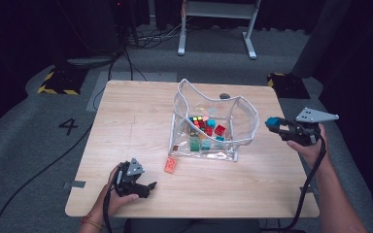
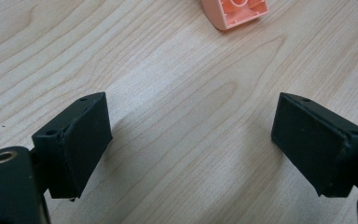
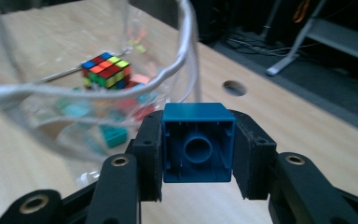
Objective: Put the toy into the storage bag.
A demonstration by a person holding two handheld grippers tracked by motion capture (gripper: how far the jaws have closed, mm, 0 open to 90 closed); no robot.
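right gripper (image 1: 278, 125) pinches blue brick (image 3: 198, 142) at the clear bag's (image 1: 245, 121) 3 o'clock rim. lift clear over the rim, centre, then release. left gripper (image 1: 143, 187) spread, idle; orange brick (image 1: 170, 165) at its 1 o'clock.

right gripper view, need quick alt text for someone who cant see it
The right tongs clamp a blue building block, hollow underside facing the camera, just short of the white rim of a clear plastic bag. Inside the bag lie a colour puzzle cube and blurred bright blocks, on a light wooden table.
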